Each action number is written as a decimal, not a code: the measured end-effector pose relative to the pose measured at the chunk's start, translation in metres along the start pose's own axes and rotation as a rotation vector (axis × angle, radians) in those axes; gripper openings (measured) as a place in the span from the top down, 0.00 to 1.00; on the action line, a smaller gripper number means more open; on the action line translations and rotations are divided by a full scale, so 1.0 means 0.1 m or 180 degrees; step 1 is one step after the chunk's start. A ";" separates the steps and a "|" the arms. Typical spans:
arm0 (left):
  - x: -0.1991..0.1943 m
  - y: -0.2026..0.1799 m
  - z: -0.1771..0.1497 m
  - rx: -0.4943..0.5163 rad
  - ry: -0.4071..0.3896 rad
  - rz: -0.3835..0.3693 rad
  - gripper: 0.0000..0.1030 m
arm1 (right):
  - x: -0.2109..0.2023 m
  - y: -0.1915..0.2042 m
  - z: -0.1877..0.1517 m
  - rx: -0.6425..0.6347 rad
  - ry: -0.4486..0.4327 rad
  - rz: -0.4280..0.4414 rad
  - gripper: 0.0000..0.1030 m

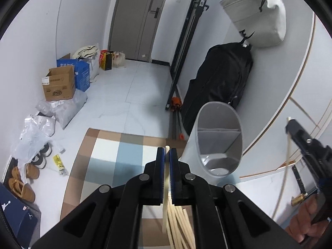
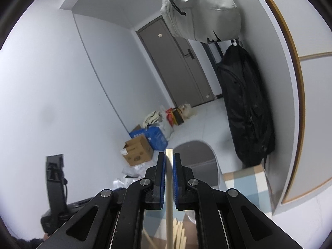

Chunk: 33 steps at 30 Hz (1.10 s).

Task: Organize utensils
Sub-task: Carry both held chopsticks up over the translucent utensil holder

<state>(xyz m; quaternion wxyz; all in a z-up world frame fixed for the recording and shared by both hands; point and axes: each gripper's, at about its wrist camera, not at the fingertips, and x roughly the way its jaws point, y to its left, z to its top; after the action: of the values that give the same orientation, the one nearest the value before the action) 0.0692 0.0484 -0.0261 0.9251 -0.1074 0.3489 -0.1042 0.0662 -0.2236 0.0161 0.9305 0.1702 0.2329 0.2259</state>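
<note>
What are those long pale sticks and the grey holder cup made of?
The long pale chopstick pinched in the left tool looks like plain bamboo or wood: creamy, matt, with a squared tip. The spare pale sticks in the pile below look the same. The grey oval holder with a divider inside looks like smooth plastic, going by its thin even walls and soft sheen.
</note>
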 end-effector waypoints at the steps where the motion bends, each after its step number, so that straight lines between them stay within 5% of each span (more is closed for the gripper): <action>1: 0.00 0.01 0.01 -0.0005 -0.0017 -0.0006 0.99 | 0.01 0.00 0.02 0.0012 -0.0014 -0.0013 0.94; 19: -0.31 -0.11 0.39 -0.0052 -0.0262 -0.0237 0.99 | 0.07 0.10 0.50 -0.0269 -0.0440 -0.0071 0.94; 33: -0.57 -0.52 1.00 0.0178 -0.0615 -0.0531 0.99 | 0.41 0.12 1.04 -0.0542 -0.0658 -0.0037 0.94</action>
<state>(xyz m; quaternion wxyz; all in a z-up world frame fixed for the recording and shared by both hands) 0.0881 0.0270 0.0965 0.9452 -0.1198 0.2450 -0.1797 0.1481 -0.2152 0.0933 0.9619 0.1116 0.1167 0.2207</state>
